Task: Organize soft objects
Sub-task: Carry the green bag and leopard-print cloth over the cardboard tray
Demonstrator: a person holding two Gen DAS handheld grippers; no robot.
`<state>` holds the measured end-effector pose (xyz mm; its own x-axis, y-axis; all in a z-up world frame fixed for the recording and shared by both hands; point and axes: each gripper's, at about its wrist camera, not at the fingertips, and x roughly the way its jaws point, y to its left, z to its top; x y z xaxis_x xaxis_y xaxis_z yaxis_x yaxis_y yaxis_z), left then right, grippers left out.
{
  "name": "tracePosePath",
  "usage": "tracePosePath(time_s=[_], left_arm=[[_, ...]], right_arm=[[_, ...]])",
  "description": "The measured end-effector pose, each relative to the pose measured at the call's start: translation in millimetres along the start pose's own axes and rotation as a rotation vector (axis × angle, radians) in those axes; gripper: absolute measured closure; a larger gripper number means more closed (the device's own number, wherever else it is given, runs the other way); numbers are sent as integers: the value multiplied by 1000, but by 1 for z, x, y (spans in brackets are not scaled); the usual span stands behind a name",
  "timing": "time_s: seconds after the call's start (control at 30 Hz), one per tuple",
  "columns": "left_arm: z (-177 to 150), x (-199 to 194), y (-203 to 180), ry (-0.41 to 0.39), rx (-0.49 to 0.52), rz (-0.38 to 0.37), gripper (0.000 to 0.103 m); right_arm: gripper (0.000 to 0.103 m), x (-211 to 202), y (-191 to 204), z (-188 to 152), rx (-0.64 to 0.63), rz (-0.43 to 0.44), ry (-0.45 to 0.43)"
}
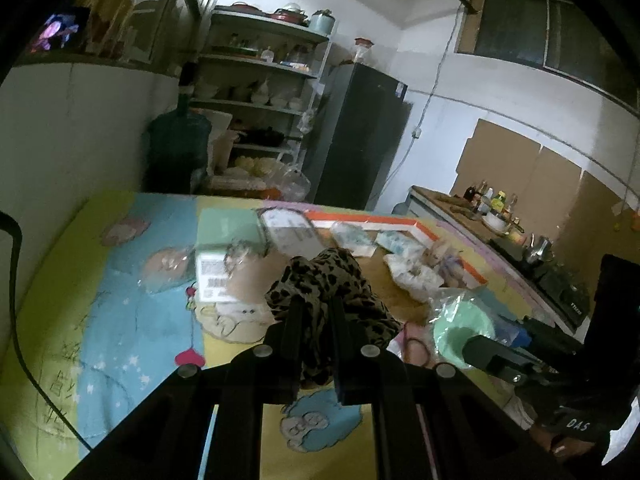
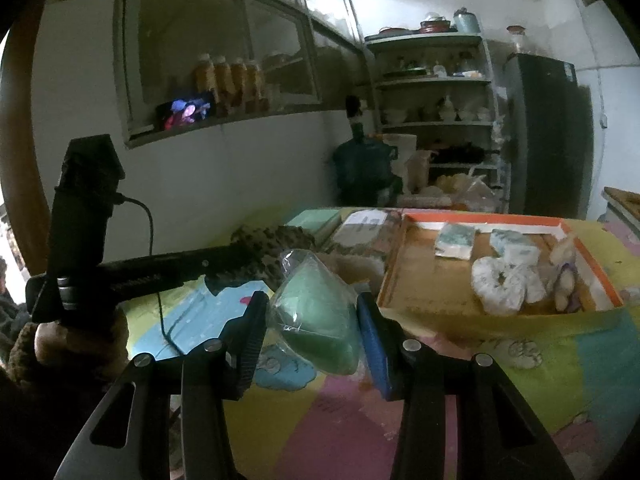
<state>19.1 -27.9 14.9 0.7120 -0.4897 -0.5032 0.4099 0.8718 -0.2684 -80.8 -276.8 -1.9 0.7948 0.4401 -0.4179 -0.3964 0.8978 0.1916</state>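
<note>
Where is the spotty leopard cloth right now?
The leopard cloth is pinched in the left tongs, held above the colourful mat, left of the orange-edged tray.

The right gripper (image 2: 314, 320) is clamped on a green sponge in clear plastic wrap (image 2: 316, 316), held above the colourful play mat (image 2: 560, 368). At about ten o'clock from it, the left gripper (image 2: 256, 258) reaches across, pinching a leopard-print fabric piece (image 2: 272, 240). At two o'clock lies an orange-rimmed cardboard tray (image 2: 480, 220) holding a white scrunchie (image 2: 500, 284), two wrapped bluish-white packs (image 2: 456, 242) and, at its right edge, what may be a small plush toy (image 2: 564, 272), too blurred to name. Beyond, at twelve o'clock, stands a shelf (image 2: 432, 80) of dishes.
</note>
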Motion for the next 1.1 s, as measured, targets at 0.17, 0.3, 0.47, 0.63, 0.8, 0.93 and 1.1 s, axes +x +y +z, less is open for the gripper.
tracePosePath(time_s=[0.17,0.3,0.47,0.63,0.8,0.93,1.1], left_arm=[[8,5,-12,-14,13,-22,91],[15,11,-22,-22,17,-42,91],[23,24,-35,-19,29,-68,91],[33,40,-49,-17,46,-84,91],[43,61,-62,-5,61,-97,91],[48,77,-71,12,67,-103,91],[50,98,-79,41,70,-107,91]], right_arm=[[56,-6,-11,5,5,-31,-26],[56,-13,-22,8,16,-64,-49],[56,-21,-38,9,37,-110,-68],[56,-26,-54,11,60,-153,-84],[56,-29,-75,18,79,-191,-107],[56,-27,-90,24,88,-207,-114],[56,-17,-109,30,106,-219,-110]])
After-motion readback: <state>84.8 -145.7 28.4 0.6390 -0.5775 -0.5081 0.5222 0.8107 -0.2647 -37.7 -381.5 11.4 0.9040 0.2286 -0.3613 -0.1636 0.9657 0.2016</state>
